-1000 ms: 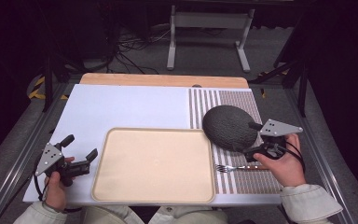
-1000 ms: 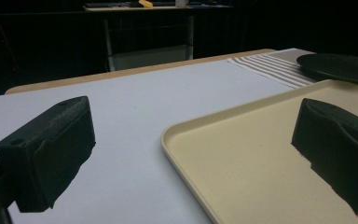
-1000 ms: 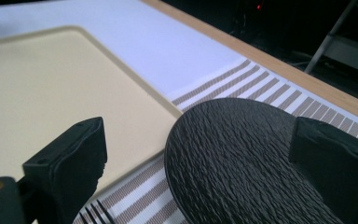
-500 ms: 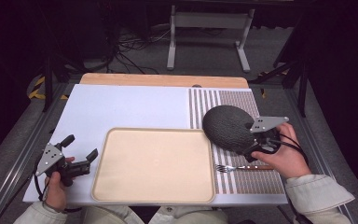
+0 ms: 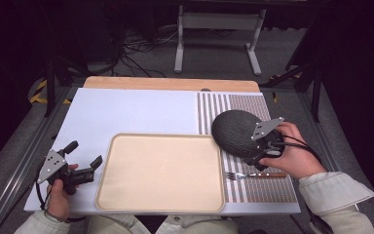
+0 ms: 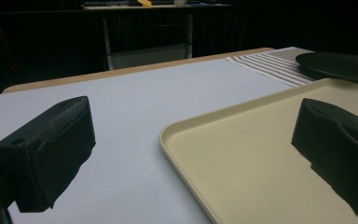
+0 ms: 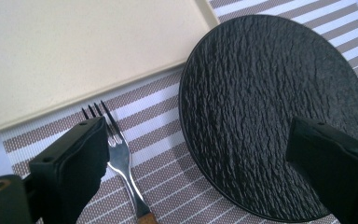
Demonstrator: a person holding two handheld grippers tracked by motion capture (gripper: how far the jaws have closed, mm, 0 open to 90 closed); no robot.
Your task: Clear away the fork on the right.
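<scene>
Your right gripper (image 5: 259,155), jaws spread and empty, hangs over the near edge of the plate (image 5: 236,131), the fork (image 7: 121,161) just beside it.

In the right gripper view, the fork (image 7: 116,158) loses its wooden handle at the bottom edge, beside the black plate (image 7: 270,112). In the high view, the right gripper (image 5: 259,146) covers that plate's near rim. In the left gripper view, the right edge cuts off the plate beyond the tray (image 6: 242,154).
</scene>
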